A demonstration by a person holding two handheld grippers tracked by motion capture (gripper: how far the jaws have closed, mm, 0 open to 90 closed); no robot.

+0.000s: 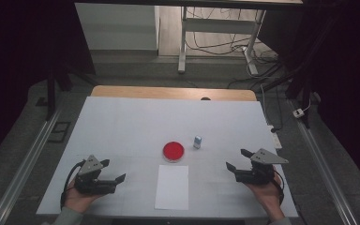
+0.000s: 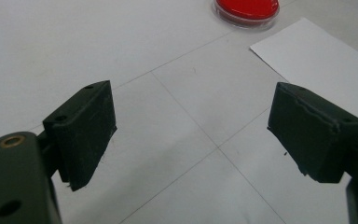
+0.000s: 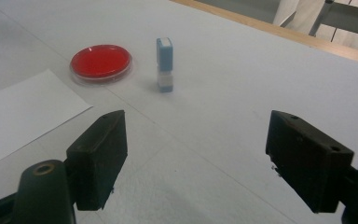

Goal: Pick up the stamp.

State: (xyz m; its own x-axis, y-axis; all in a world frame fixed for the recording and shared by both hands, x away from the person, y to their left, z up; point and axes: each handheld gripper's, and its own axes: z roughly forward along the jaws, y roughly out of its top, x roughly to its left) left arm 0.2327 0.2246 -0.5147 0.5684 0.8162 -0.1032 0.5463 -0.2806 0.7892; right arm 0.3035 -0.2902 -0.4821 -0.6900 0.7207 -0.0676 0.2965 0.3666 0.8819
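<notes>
Both grippers rest low over the white table cover [image 1: 122,122], one at each near corner, each held in a hand. The left gripper [image 1: 113,171] has its jaws spread wide with nothing between them; in the left gripper view only bare white surface lies in the gap, with the corner of a sheet of paper [image 2: 321,60] ahead and to one side and the red dish [image 2: 247,10] at the top edge. The right gripper [image 1: 238,159] is likewise spread wide and holds nothing. In the right gripper view it looks toward a small blue and white stamp [image 3: 164,64], which stands upright on the cover, well apart from the jaws and slightly left of the gap's middle. Just beside the stamp sits the shallow round dish [image 3: 101,62] with its red filling, close to it but not touching. The white paper [image 1: 172,186] lies flat at the near middle of the table, between the two grippers, its far edge just short of the dish [image 1: 173,151]. Nothing stands between the right gripper and the stamp [image 1: 197,141]; the stretch of cover there is open. Beyond the table's wooden far edge [image 1: 168,92] are the legs of a desk [image 1: 183,42] and loose cables [image 1: 225,44] on the floor.
</notes>
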